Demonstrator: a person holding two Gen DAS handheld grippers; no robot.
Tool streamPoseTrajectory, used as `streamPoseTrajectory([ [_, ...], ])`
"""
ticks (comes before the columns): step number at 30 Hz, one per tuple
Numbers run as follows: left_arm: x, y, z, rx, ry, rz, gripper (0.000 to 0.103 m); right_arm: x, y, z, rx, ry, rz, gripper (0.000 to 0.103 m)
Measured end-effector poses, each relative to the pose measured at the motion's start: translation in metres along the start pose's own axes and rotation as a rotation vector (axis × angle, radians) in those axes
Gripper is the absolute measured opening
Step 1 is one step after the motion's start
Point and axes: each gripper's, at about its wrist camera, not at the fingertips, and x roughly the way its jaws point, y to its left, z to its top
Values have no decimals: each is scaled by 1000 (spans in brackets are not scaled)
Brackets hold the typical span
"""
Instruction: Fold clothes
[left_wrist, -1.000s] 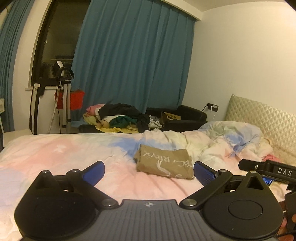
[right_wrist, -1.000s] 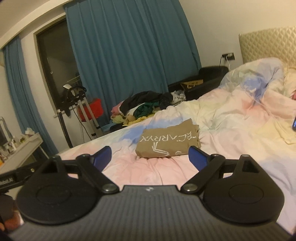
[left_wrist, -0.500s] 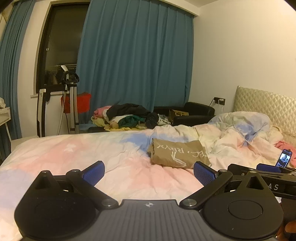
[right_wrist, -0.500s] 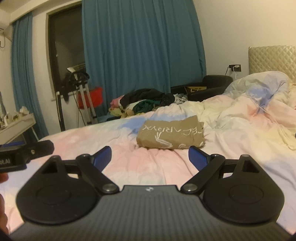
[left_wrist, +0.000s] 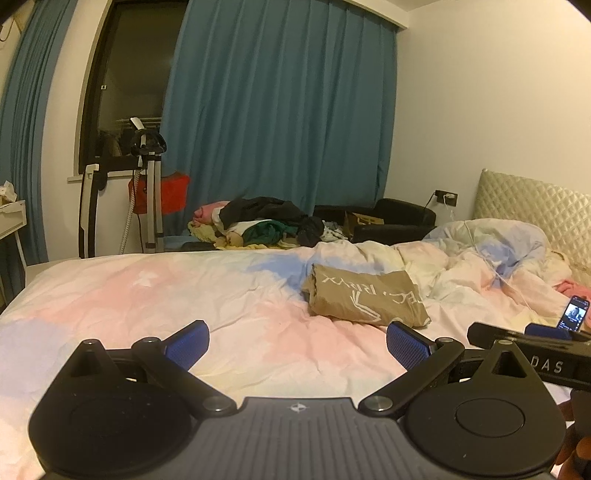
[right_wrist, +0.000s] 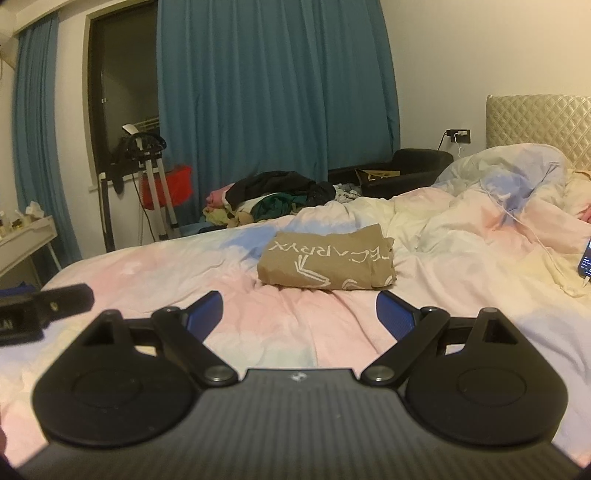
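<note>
A tan garment (left_wrist: 364, 297) with white lettering lies folded into a flat rectangle on the pastel bed cover (left_wrist: 184, 295); the right wrist view shows the same tan garment (right_wrist: 327, 264) near mid-bed. My left gripper (left_wrist: 297, 345) hovers above the cover, short of the garment and to its left, open and holding nothing. My right gripper (right_wrist: 299, 314) is also open and holding nothing, just in front of the garment's near edge. Each tool shows at the edge of the other's view: the right tool (left_wrist: 532, 349) and the left tool (right_wrist: 40, 308).
A heap of unfolded clothes (left_wrist: 262, 227) lies beyond the bed's far edge, next to a black armchair (left_wrist: 391, 221). A bunched duvet (left_wrist: 480, 251) fills the right side by the padded headboard (left_wrist: 535, 210). A lit phone (left_wrist: 574, 314) rests on the cover. A metal stand (left_wrist: 146, 192) is by the window.
Both grippers have drawn back and levelled out, staying open. The folded garment stays where it lay. The phone has come into the left wrist view.
</note>
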Motion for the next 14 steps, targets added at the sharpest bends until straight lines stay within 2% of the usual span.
streamPoseTrajectory([
  [14, 2, 0, -3, -11, -6, -3, 103, -2, -1, 1, 13, 0, -4, 91],
])
